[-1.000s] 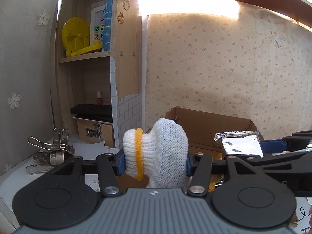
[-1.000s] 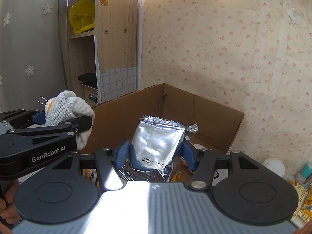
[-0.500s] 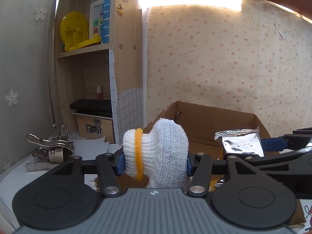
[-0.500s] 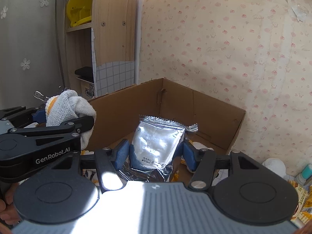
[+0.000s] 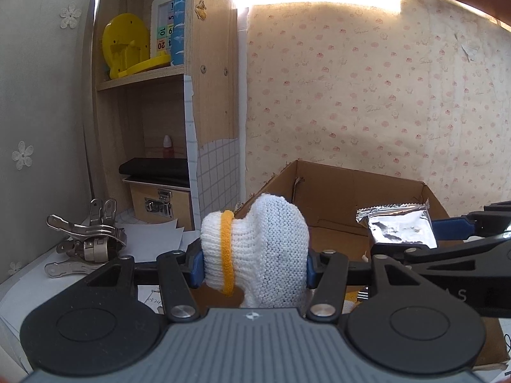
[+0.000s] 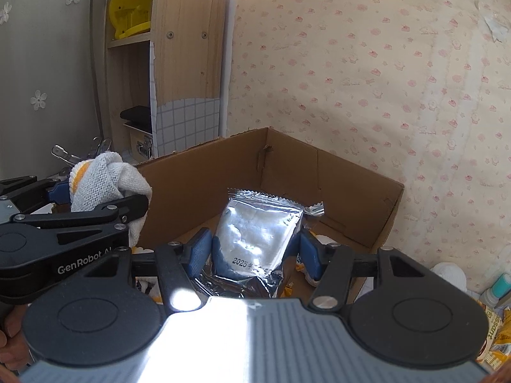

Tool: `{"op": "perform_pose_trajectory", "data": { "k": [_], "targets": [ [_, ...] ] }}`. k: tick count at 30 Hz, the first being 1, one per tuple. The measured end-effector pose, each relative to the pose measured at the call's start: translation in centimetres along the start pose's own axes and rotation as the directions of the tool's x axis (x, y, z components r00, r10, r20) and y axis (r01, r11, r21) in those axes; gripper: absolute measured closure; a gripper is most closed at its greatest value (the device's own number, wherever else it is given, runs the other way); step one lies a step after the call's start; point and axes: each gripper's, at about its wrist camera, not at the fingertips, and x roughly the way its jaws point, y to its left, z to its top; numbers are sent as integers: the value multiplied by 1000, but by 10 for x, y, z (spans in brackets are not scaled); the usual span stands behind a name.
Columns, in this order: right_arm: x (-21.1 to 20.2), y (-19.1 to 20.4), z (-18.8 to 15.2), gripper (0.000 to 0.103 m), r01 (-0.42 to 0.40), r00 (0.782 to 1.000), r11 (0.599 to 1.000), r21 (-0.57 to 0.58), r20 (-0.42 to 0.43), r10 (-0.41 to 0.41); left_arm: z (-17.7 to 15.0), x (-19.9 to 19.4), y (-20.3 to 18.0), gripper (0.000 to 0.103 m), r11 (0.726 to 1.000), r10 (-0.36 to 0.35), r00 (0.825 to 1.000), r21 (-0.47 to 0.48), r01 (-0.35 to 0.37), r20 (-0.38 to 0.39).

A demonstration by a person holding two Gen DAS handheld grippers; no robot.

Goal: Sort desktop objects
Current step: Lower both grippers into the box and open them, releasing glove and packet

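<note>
Right wrist view: the right claw [image 6: 257,249] is clamped on the foil packet [image 6: 258,234] over the cardboard box [image 6: 351,188]; lower it inside before letting go. The left claw [image 5: 254,263], clamped on the white knit glove [image 5: 258,252], should clear the box's near wall first.

Both grippers: left gripper [image 5: 254,266] & right gripper [image 6: 255,250] w/ black arms, blue pads, silver screws, grey ribbed base; "GenRobot.AI" lettering.

One knitted white glove [image 5: 262,255] with one yellow cuff band. One silver foil packet [image 6: 258,239]. One open cardboard box [image 6: 351,188]. Two two-finger grippers. One yellow plastic toy [image 5: 127,48]. One small latched wooden case [image 5: 159,202]. Several metal clips [image 5: 86,242], uncountable.
</note>
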Motion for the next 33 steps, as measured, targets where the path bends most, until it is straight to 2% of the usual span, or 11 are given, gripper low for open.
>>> {"op": "perform_pose_trajectory", "data": {
  "k": [15, 21, 24, 30, 32, 33],
  "targets": [
    [5, 2, 2, 45, 11, 1000, 1000, -12, -6, -11, -1, 1, 2, 45, 1000, 0, 1000, -1, 0, -6],
    [6, 3, 4, 44, 34, 999, 999, -26, -1, -34, 1, 4, 1, 41, 1000, 2, 1000, -1, -2, -15],
    [3, 0, 4, 44, 36, 999, 999, -18, 5, -36, 1, 3, -1, 37, 1000, 1, 1000, 5, -1, -17],
    [-10, -7, 6, 44, 42, 999, 999, -5, 34, -42, 1, -1, -3, 23, 1000, -9, 1000, 8, 9, -7],
    [-17, -11, 5, 44, 43, 998, 999, 6, 49, -43, 2, -3, -5, 15, 1000, -11, 1000, 6, 11, -1],
    [-22, -13, 5, 44, 46, 997, 999, 10, 57, -47, 2, -4, -6, 14, 1000, -9, 1000, 8, 9, 3]
  ]
}}
